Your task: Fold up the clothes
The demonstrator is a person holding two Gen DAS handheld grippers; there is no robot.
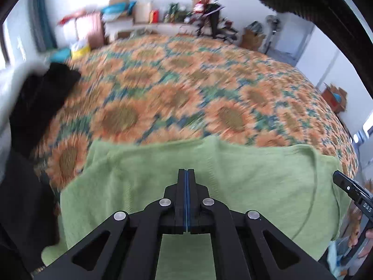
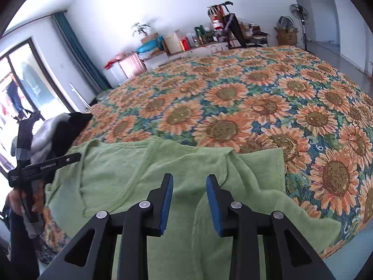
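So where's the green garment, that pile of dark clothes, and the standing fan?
green garment (image 2: 139, 163): right wrist view, on its stitched neckline seam.
dark clothes (image 1: 39, 98): left wrist view, middle of the black heap at the bed's left edge.
standing fan (image 2: 298, 11): right wrist view, on its round head.

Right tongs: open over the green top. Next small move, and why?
Probably lower the right tongs and close them on the rumpled sleeve just ahead. They stand open above the green top, holding nothing, and that sleeve lies bunched on the sunflower bedspread, not folded in. The left tongs are shut, with no cloth visibly pinched.
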